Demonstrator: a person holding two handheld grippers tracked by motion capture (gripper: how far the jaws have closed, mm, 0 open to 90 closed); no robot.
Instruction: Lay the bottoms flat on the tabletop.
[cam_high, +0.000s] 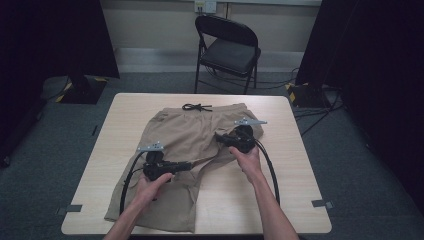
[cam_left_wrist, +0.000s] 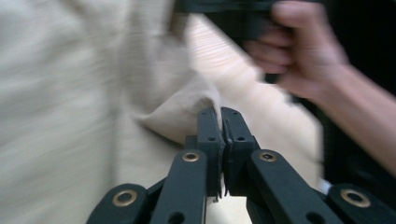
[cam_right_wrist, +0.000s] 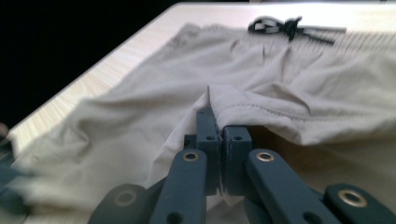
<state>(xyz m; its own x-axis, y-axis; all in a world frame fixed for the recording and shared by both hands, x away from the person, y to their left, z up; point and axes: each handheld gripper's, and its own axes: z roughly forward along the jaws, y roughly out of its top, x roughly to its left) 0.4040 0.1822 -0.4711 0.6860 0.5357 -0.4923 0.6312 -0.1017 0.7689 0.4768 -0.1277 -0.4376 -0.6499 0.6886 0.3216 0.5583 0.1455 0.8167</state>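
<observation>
Left gripper (cam_high: 187, 165), right gripper (cam_high: 220, 137): jaws apparently clamped.

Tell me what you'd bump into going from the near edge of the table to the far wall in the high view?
Left claw → right claw → black drawstring of the khaki shorts → black folding chair.

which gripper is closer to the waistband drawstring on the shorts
The right gripper: it pinches the shorts partway up, nearer the black drawstring at the table's far side. The left gripper pinches cloth lower down, closer to the person.
</observation>
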